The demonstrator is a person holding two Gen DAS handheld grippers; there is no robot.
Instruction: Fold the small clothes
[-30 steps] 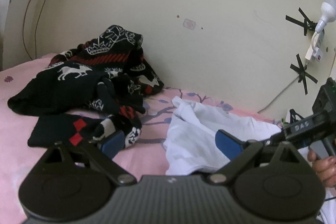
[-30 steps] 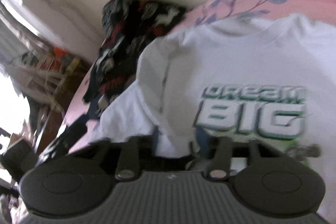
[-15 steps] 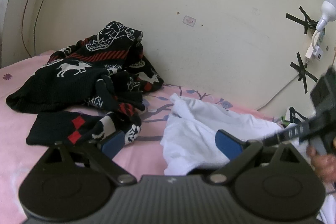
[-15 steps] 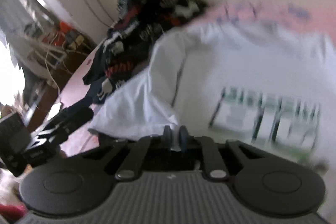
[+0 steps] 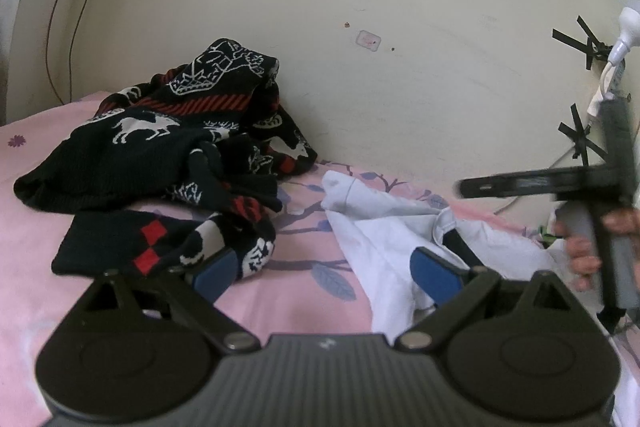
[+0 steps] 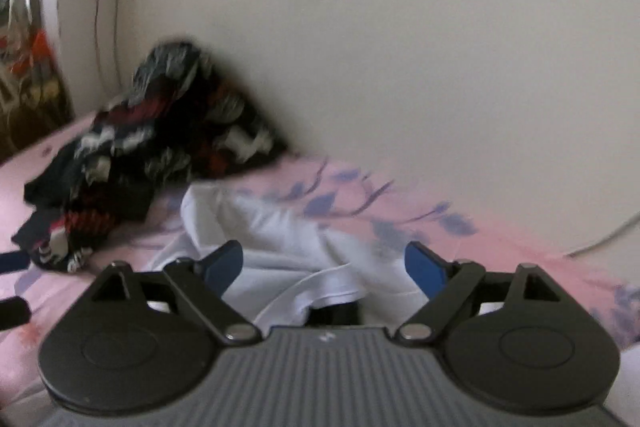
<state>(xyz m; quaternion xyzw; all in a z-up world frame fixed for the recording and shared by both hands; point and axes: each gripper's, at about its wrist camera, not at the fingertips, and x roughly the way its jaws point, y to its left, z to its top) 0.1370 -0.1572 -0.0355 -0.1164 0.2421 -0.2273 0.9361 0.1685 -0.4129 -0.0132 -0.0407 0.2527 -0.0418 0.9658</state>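
A white T-shirt lies crumpled on the pink bed sheet; it also shows in the right wrist view. A black patterned sweater is heaped against the wall, also in the right wrist view. My left gripper is open and empty, low over the sheet, its right pad at the shirt's edge. My right gripper is open over the shirt, with cloth lying between its fingers. The right gripper's body shows at the right edge of the left wrist view.
A cream wall rises right behind the bed. A white cable and plug are taped to the wall at right. A thin cord hangs at the far left. Cluttered shelves stand beyond the bed's left end.
My right gripper was shut on the white shirt, then opened and swung up level toward the wall. The shirt has dropped into a crumpled heap. My left gripper hardly moved.
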